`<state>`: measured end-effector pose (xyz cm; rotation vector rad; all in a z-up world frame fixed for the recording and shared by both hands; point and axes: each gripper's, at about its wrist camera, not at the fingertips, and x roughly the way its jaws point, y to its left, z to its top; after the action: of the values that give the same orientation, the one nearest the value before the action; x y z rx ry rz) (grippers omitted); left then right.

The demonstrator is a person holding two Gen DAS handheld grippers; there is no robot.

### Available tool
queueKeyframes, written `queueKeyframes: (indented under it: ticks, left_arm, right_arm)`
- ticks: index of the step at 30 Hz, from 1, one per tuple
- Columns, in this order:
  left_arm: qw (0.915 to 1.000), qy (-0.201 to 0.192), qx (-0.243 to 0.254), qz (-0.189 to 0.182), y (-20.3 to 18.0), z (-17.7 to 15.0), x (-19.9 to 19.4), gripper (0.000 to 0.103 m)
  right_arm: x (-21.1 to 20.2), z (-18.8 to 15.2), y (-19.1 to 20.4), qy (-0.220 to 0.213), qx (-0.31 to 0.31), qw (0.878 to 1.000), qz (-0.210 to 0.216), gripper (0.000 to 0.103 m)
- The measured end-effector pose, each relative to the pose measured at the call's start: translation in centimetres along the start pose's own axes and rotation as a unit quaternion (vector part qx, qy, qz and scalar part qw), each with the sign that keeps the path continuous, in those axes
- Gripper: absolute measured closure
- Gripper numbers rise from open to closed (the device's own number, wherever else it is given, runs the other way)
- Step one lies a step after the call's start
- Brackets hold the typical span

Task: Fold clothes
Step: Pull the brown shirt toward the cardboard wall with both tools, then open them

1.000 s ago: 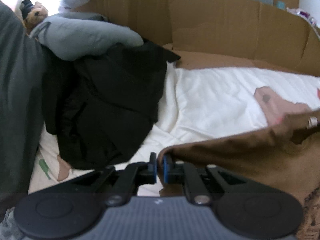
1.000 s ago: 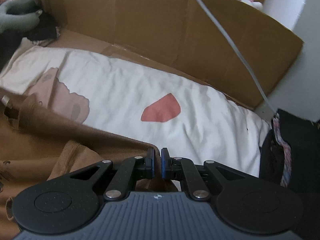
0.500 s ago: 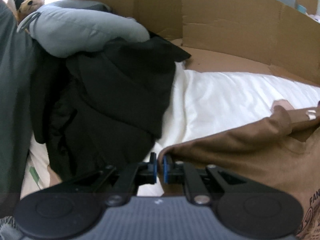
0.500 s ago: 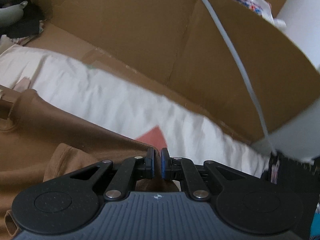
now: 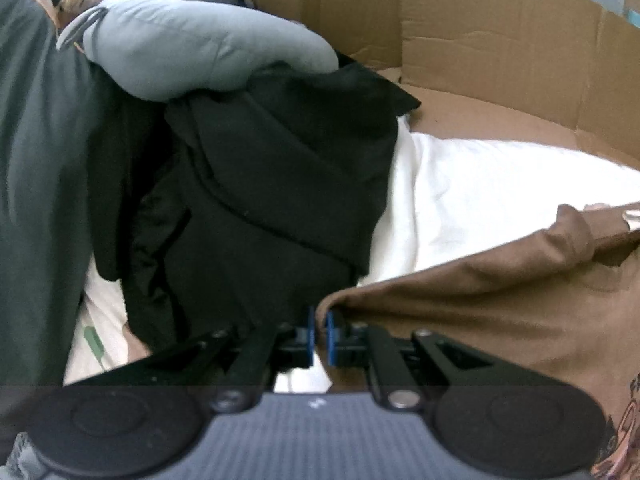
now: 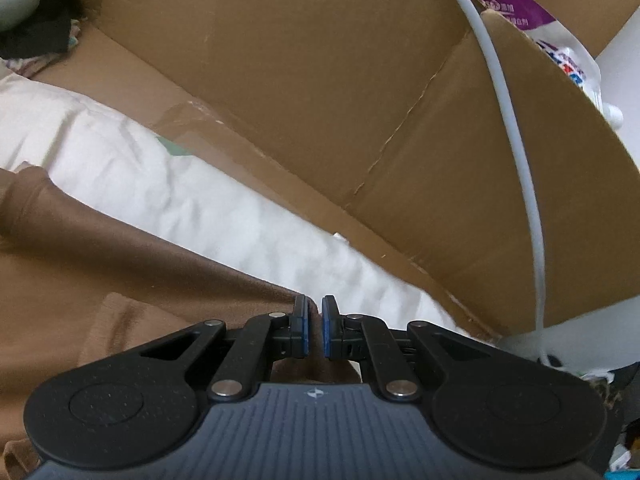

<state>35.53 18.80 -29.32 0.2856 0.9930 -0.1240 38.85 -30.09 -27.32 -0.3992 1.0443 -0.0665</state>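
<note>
The left tool (image 5: 319,334) and right tool (image 6: 314,328) each clamp an edge of the brown shirt (image 5: 500,300), stretched over the white bedding (image 5: 480,192). Soft, light cloth probably sags between grips; corners and hems seem the best holds.

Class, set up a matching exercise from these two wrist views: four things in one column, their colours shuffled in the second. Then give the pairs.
Things:
1. garment held by the left gripper
2. pillow
3. bed sheet
4. clothes pile

Colours:
A. white
B. black
C. brown
D. grey

Pairs: 1-C, 2-D, 3-A, 4-B
</note>
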Motion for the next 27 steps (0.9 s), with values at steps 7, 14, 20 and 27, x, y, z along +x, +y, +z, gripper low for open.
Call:
queueKeyframes:
  ticks: [7,14,20,27]
  left_arm:
    - [0.9994,0.032,-0.013,0.002,0.8,0.9,2.4,0.095]
    - [0.9998,0.01,-0.006,-0.018,1.2,0.8,1.3,0.086]
    - [0.9992,-0.004,-0.026,-0.031,2.1,-0.3,0.7,0.068]
    - [0.9984,0.001,-0.038,-0.04,2.6,-0.8,2.0,0.066]
  right_arm:
    - [1.6,-0.1,-4.9,0.015,0.082,0.997,0.004,0.103]
    - [1.4,-1.7,-3.6,-0.003,0.116,0.988,0.106,0.068]
    - [1.9,-2.5,-2.5,-0.011,0.152,0.975,0.162,0.06]
    - [4.0,-3.3,-0.4,0.001,0.106,0.981,0.165,0.06]
